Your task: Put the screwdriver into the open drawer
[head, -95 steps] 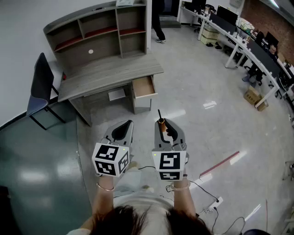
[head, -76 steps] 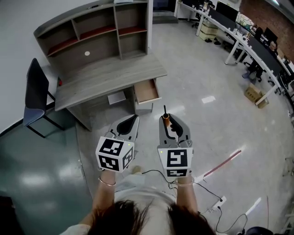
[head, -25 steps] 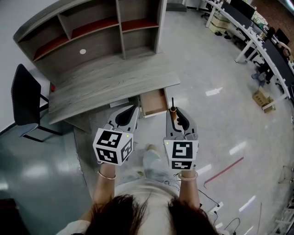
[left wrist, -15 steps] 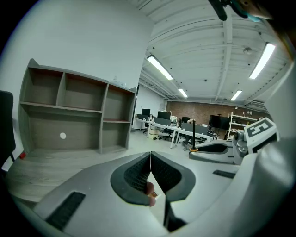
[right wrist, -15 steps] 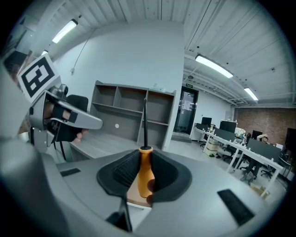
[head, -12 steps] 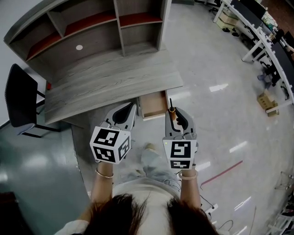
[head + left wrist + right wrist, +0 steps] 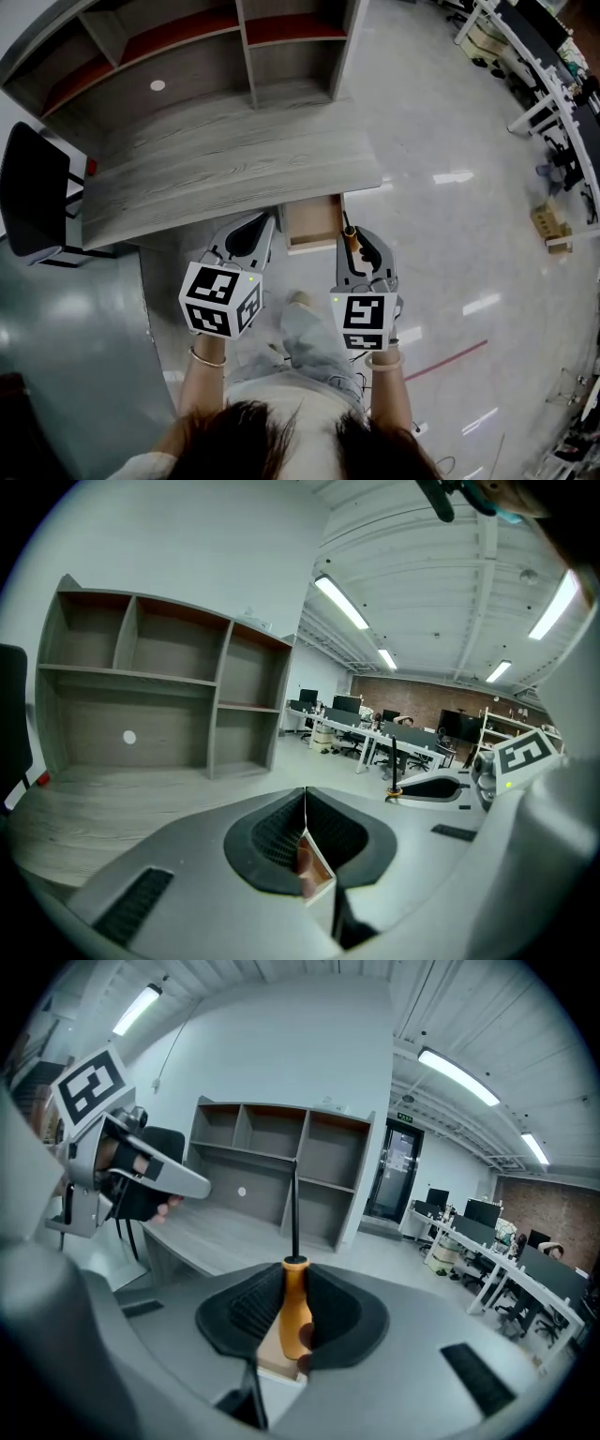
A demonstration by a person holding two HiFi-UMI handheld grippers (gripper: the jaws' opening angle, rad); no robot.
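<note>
In the head view, the left gripper and the right gripper were held side by side just in front of the desk. The open drawer showed between them, and the screwdriver stuck out of the right one. In the left gripper view, the jaws were pressed together with nothing between them. In the right gripper view, the jaws were clenched on the screwdriver's orange handle, with its black shaft standing before the shelf unit.

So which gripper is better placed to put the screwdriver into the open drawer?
Right. The right gripper clamps the orange-handled screwdriver, shaft pointing forward. The left gripper is shut and empty. In the head view both flank the open wooden drawer.
</note>
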